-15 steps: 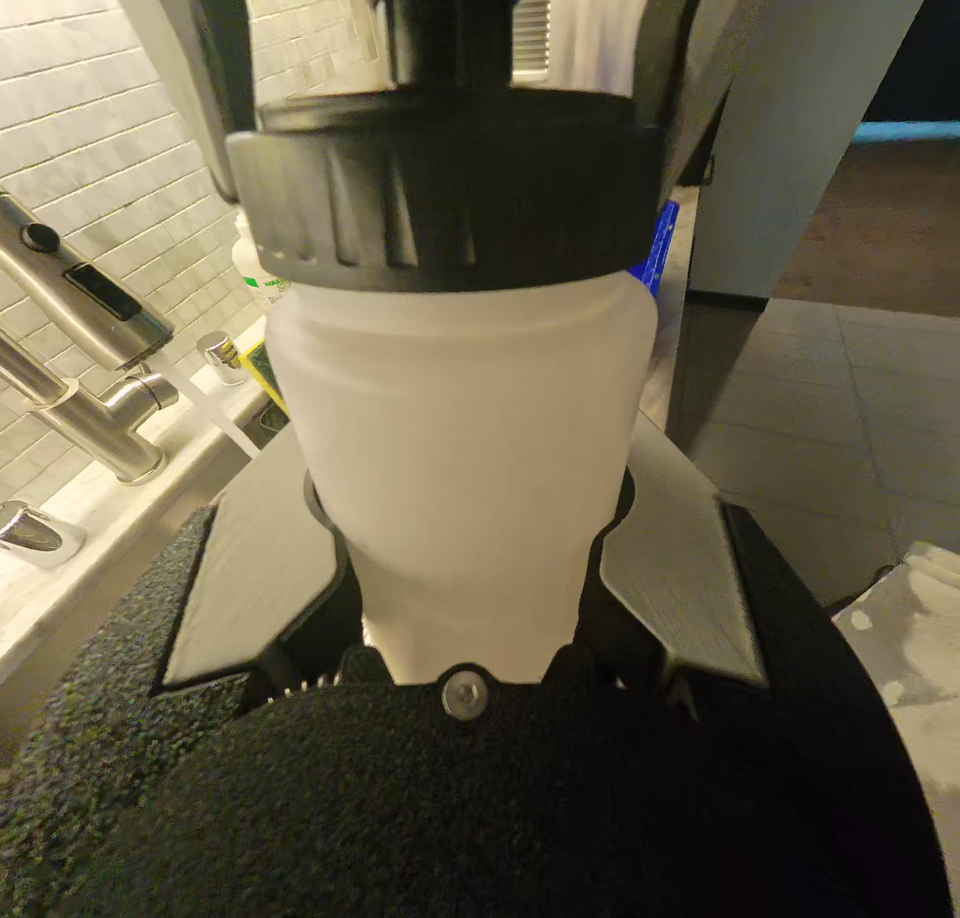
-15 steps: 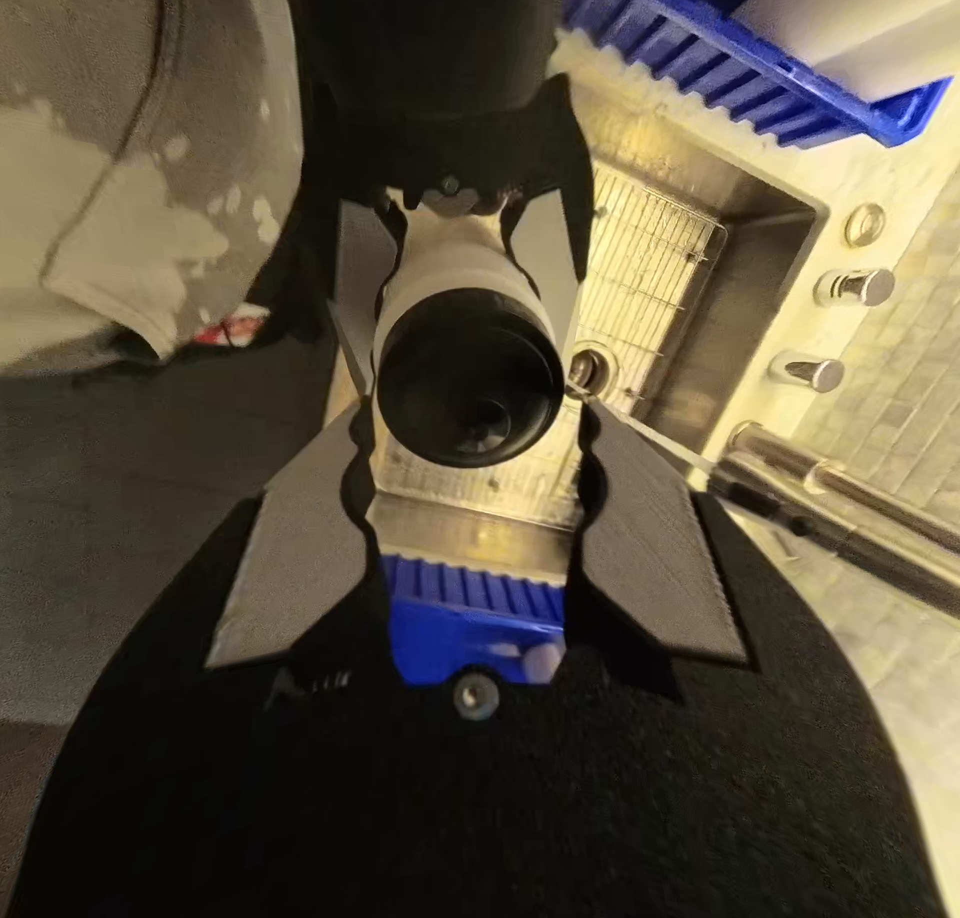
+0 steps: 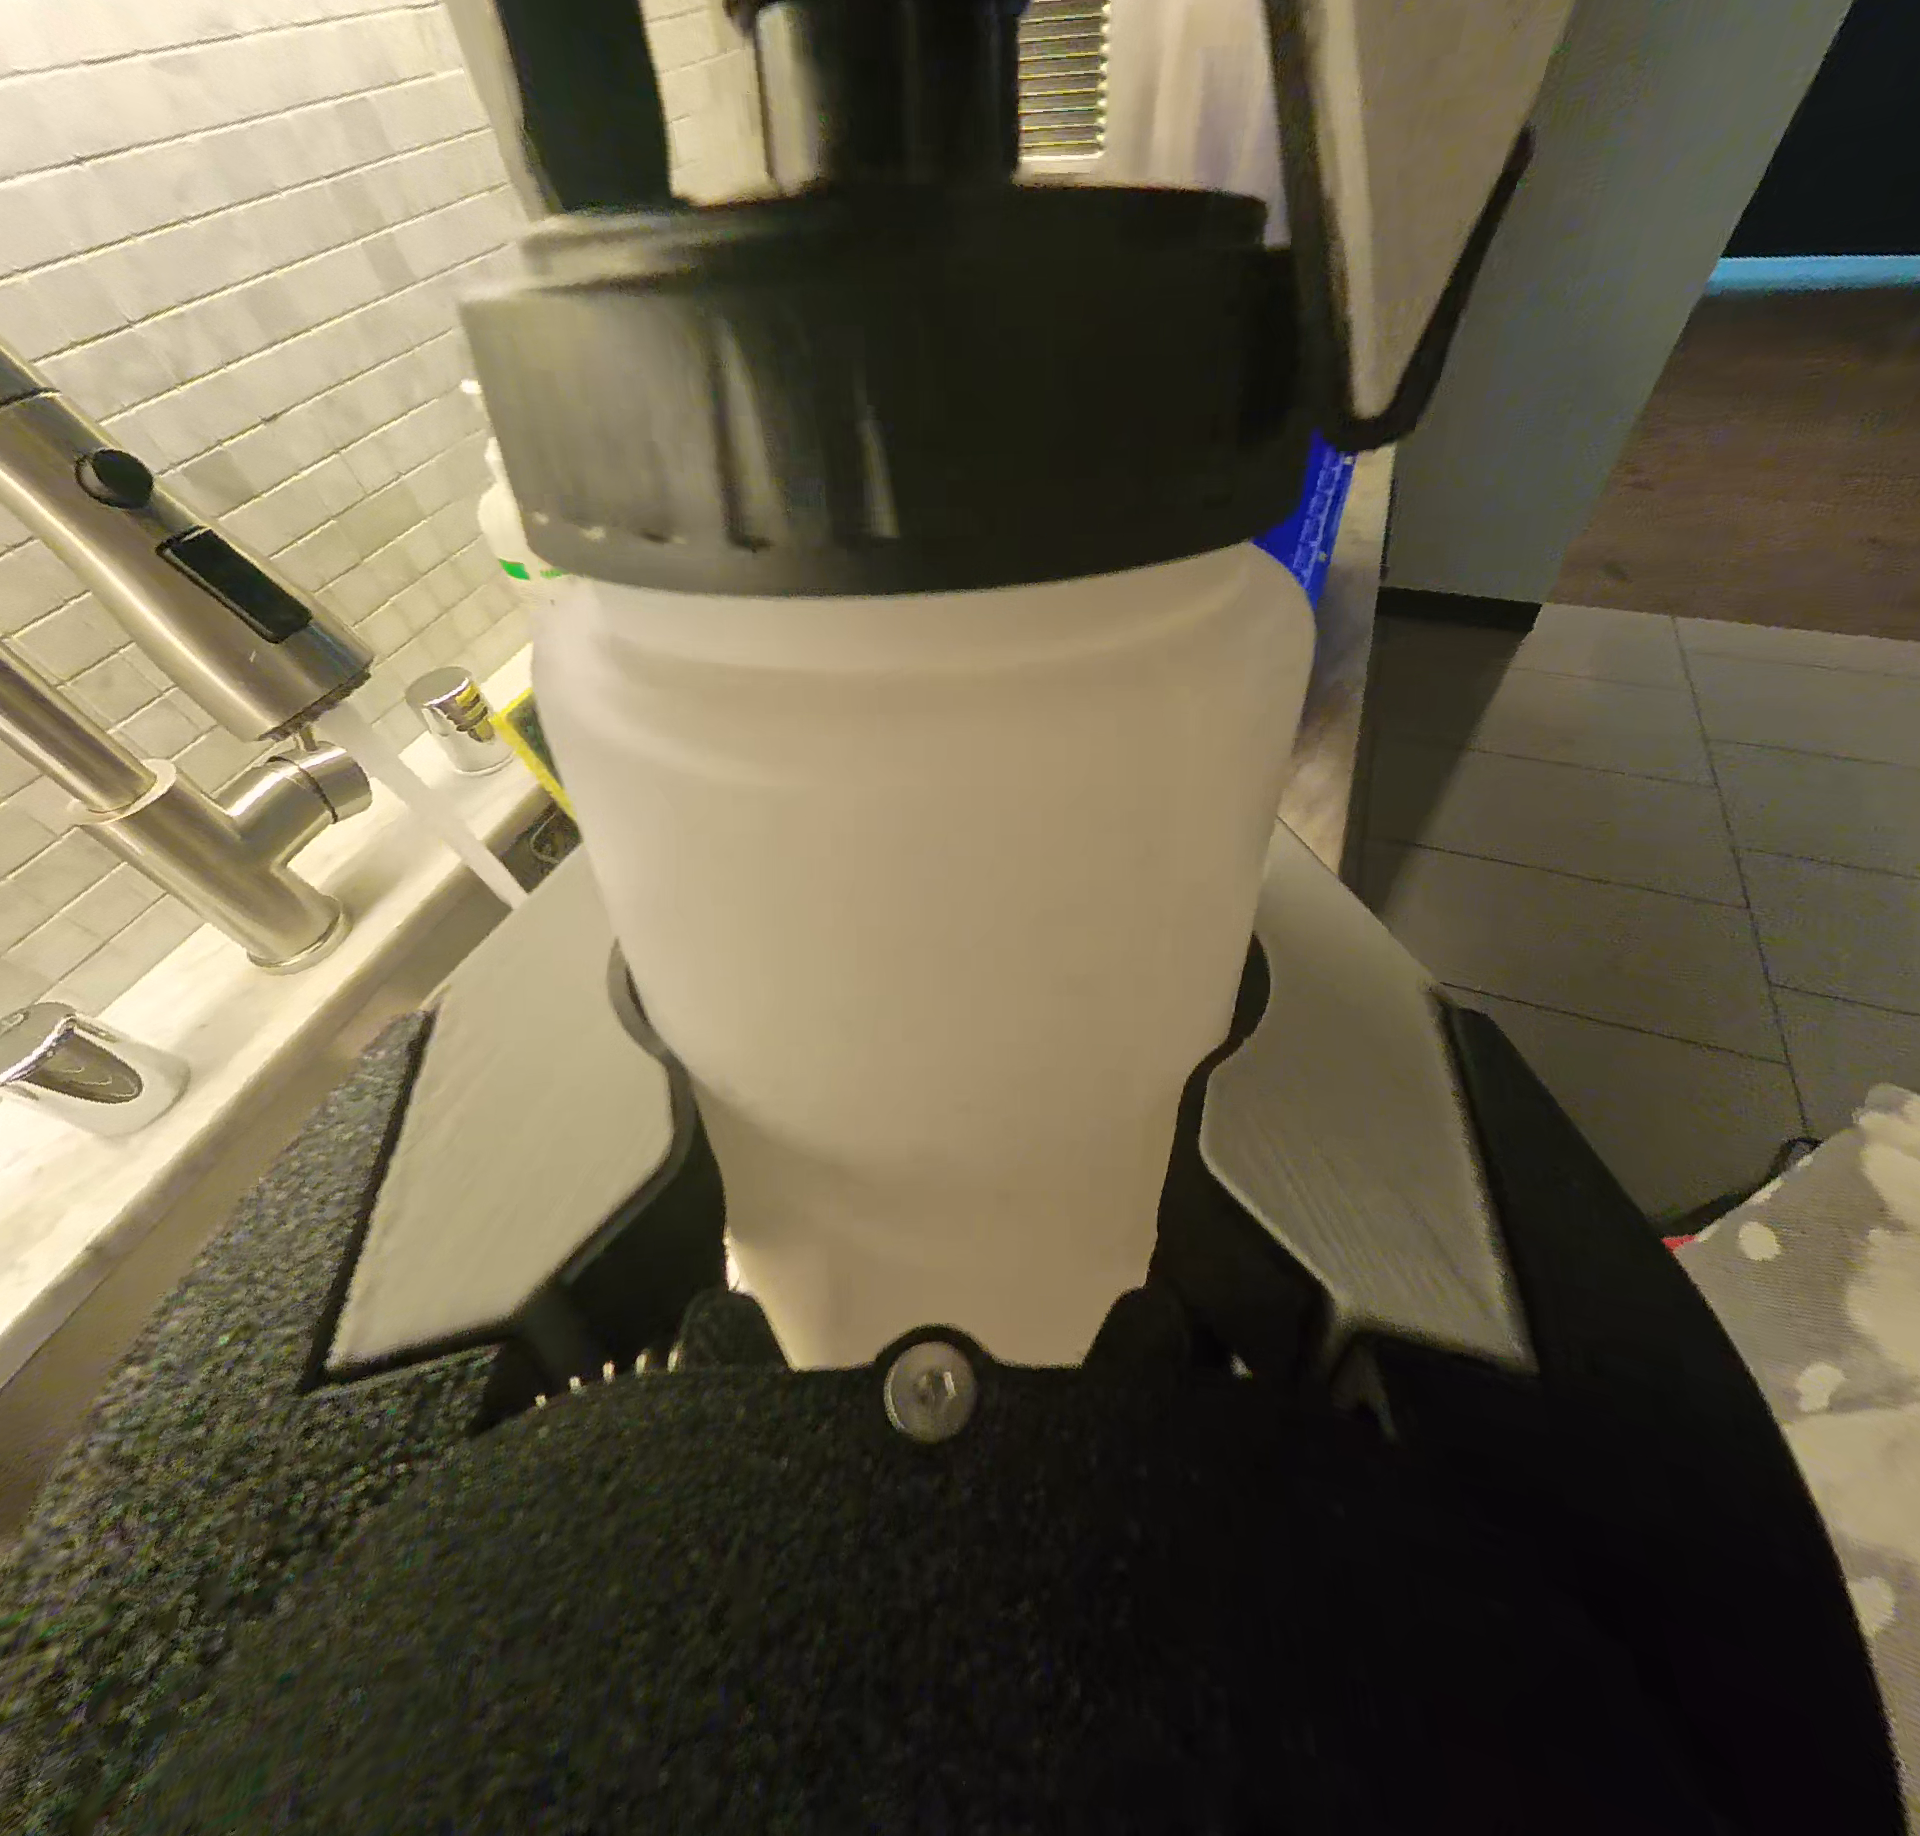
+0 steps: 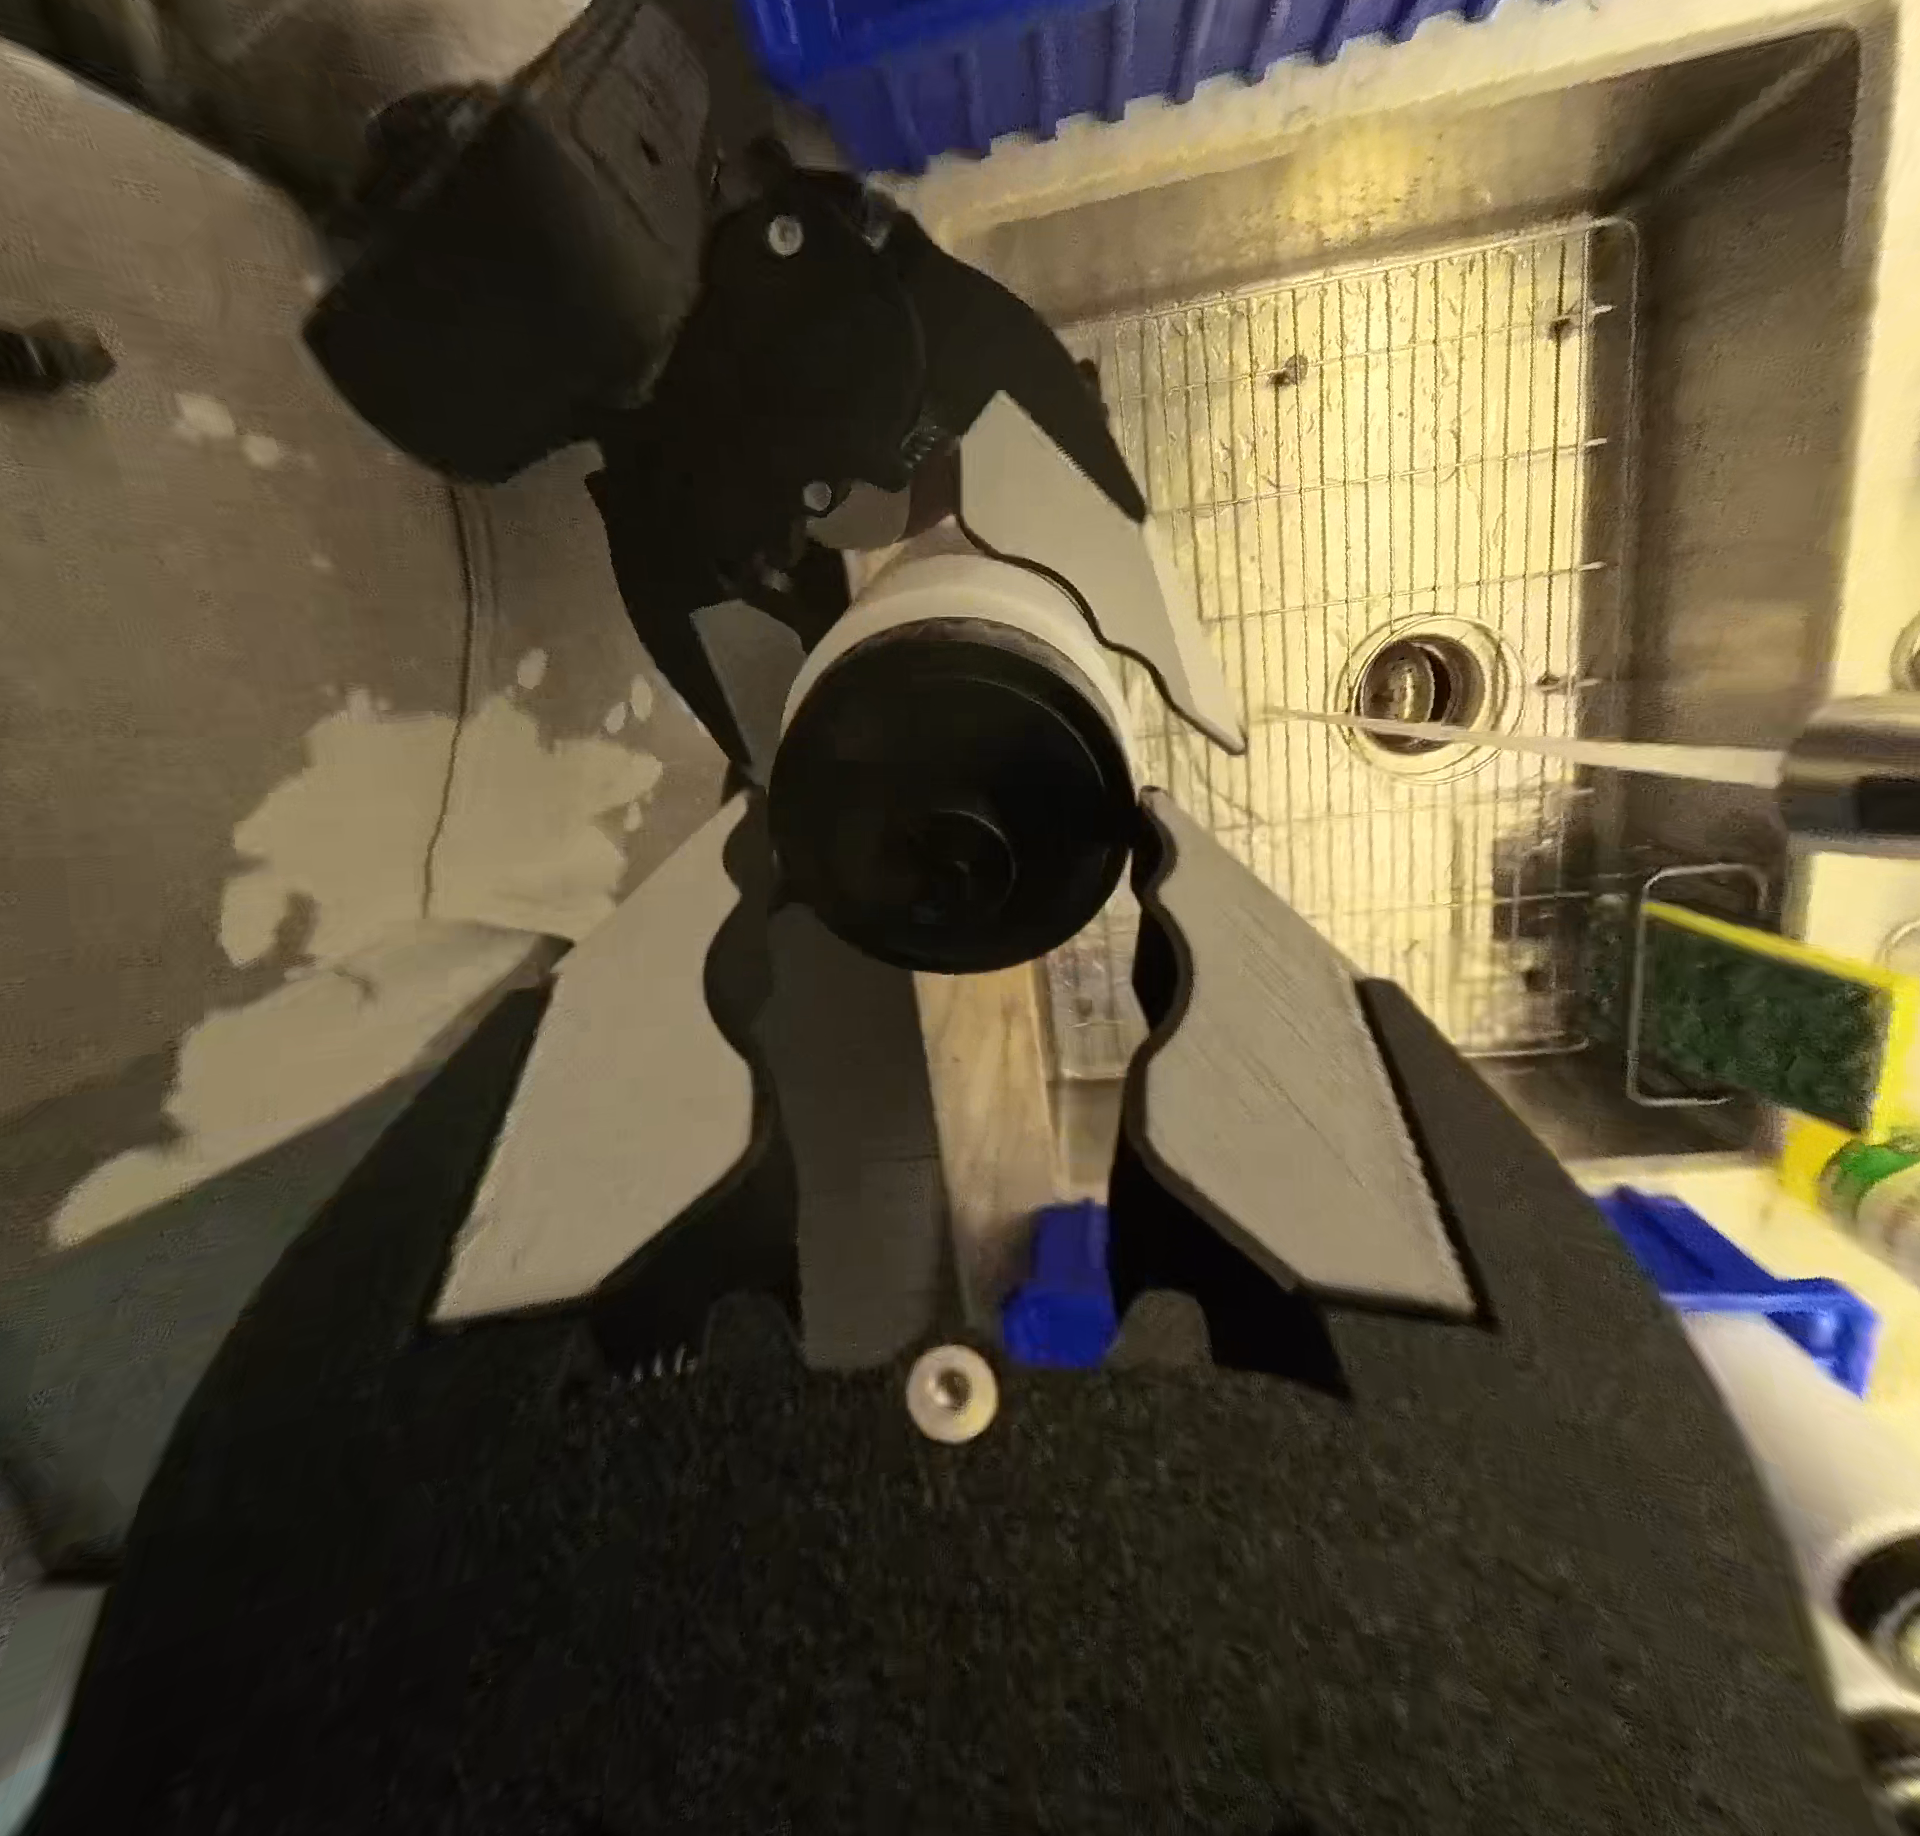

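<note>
L claw point(image 3: 935, 1111): clamped on white bottle point(image 3: 925, 851), held above sink point(image 4: 1714, 384).
R claw point(image 4: 951, 830): apart, tips either side of black cap point(image 4: 951, 799), contact unclear.
R view only: sponge point(image 4: 1756, 1028), blue bin point(image 4: 1091, 72).
L view only: tap point(image 3: 187, 560) running.

Seen along the right gripper point(image 4: 951, 830), its two grey fingers point(image 4: 1278, 1080) stand on either side of a black cap point(image 4: 951, 799), their tips at the cap's rim; whether they press it is hard to tell. The cap tops a frosted white bottle point(image 4: 966, 597) that points toward the camera. At eleven o'clock the left gripper point(image 4: 665, 332) clamps the bottle's body. At two o'clock lies a steel sink point(image 4: 1745, 280) with a wire grid point(image 4: 1403, 436) and a drain point(image 4: 1418, 690). A thin stream of water point(image 4: 1507, 742) crosses from a faucet point(image 4: 1855, 773) at three o'clock. A yellow-and-green sponge point(image 4: 1756, 1017) sits in a wire caddy at four o'clock. A blue bin point(image 4: 1039, 51) is at twelve.
</note>
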Available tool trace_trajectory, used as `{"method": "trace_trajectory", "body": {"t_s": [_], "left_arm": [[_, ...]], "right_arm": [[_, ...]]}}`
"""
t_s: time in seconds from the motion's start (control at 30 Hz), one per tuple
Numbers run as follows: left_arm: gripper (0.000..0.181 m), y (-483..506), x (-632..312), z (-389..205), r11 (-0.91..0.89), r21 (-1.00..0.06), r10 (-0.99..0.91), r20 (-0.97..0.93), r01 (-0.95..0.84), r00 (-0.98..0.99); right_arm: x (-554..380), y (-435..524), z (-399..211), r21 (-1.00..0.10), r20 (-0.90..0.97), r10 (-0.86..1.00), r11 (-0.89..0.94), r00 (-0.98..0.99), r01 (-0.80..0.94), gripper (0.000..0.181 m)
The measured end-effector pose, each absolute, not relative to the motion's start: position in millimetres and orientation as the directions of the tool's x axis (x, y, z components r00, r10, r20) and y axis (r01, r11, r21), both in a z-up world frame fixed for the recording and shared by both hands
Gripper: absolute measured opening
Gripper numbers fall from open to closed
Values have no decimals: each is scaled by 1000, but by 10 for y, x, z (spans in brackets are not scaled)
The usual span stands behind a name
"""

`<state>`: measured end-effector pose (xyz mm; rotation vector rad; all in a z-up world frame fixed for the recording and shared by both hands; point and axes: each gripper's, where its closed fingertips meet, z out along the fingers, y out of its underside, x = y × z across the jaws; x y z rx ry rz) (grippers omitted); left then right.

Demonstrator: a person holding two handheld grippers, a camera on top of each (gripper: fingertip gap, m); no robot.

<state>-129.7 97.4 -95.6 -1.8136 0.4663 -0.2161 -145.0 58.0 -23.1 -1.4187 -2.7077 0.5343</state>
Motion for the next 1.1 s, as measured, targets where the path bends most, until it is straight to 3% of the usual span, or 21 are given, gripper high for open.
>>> {"method": "trace_trajectory", "body": {"t_s": [0.13, 0.27, 0.33, 0.43, 0.5, 0.57, 0.67, 0.73, 0.8, 0.87, 0.97, 1.03, 1.1], "left_arm": [[106, 907, -1157, -951, -207, -954, -475, -94, -215, 875], [106, 883, -1122, -999, -212, -948, -484, -110, -238, 868], [106, 873, -1126, -1010, -216, -949, -483, -99, -228, 870], [106, 866, -1187, -1017, -225, -950, -461, -91, -215, 883], [106, 864, -1217, -1020, -233, -950, -447, -86, -210, 890], [106, 867, -1229, -1010, -234, -951, -440, -84, -204, 894], [106, 883, -1214, -987, -231, -953, -442, -79, -198, 894], [106, 888, -1201, -980, -226, -953, -449, -81, -201, 890], [106, 878, -1145, -971, -219, -953, -471, -84, -208, 878], [106, 857, -1052, -965, -205, -954, -504, -90, -220, 859], [106, 849, -960, -981, -204, -955, -527, -80, -217, 846], [106, 854, -968, -983, -205, -957, -517, -73, -206, 853], [106, 865, -1023, -970, -212, -962, -492, -47, -172, 869]], "right_arm": [[-1331, 530, -232, -245, 24, 516, 833, -856, 495, 69], [-1294, 541, -271, -118, 136, 308, 949, -942, 293, 69], [-1319, 562, -267, -125, 145, 384, 921, -912, 369, 69], [-1349, 497, -188, -278, -11, 670, 711, -742, 646, 92], [-1416, 497, -152, -349, -101, 798, 530, -593, 773, 90], [-1442, 575, -214, -339, -144, 882, 382, -448, 860, 83], [-1444, 521, -272, -352, -216, 897, 297, -386, 888, 70], [-1419, 523, -267, -342, -203, 874, 360, -442, 868, 69], [-1355, 516, -261, -307, -137, 792, 536, -594, 786, 69], [-1262, 507, -257, -249, -23, 581, 785, -813, 568, 69], [-1205, 534, -272, -105, 64, 348, 934, -935, 341, 70], [-1236, 557, -256, -74, 104, 358, 933, -928, 352, 70], [-1276, 556, -230, -141, 59, 552, 829, -832, 541, 90]]}}
